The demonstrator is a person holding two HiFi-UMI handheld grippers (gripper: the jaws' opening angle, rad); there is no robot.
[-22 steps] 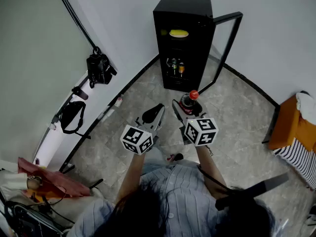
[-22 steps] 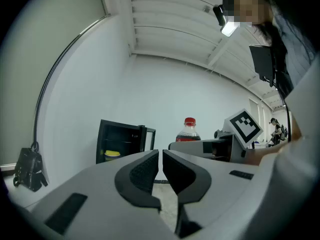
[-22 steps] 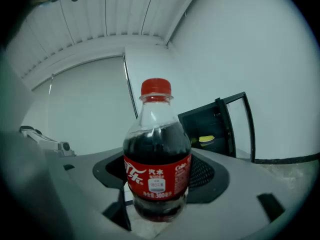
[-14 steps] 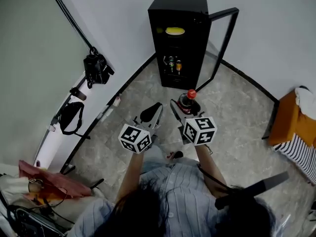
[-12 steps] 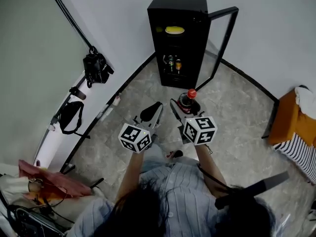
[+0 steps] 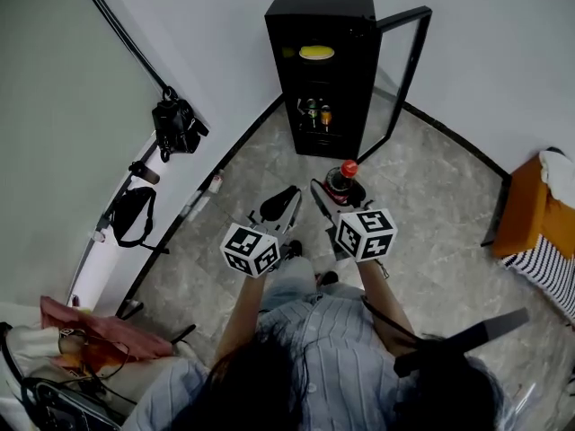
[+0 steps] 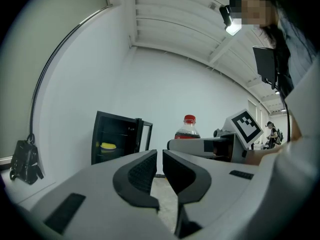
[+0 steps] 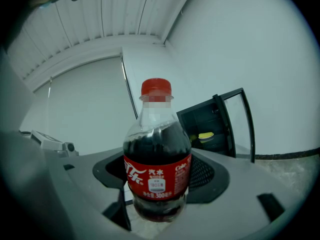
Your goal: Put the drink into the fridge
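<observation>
A small cola bottle (image 8: pixel 157 169) with a red cap and red label stands upright between the pads of my right gripper (image 6: pixel 338 193), which is shut on it. From the head view the bottle (image 6: pixel 343 181) is held above the floor in front of the black fridge (image 6: pixel 319 61). The fridge door (image 6: pixel 402 70) hangs open to the right; a yellow item (image 6: pixel 316 53) lies on an upper shelf and a few drinks (image 6: pixel 317 115) stand lower down. My left gripper (image 7: pixel 156 170) is beside the right one, its jaws nearly together with nothing between them.
A black bag (image 6: pixel 176 124) hangs on the left wall above a white board (image 6: pixel 112 241) with another bag. An orange stool (image 6: pixel 526 210) with striped cloth stands at the right. Grey stone floor (image 6: pixel 440 205) lies between me and the fridge.
The view has shifted slightly; the fridge now sits a little nearer the frame's top left. Both grippers and the bottle keep the same pose relative to each other.
</observation>
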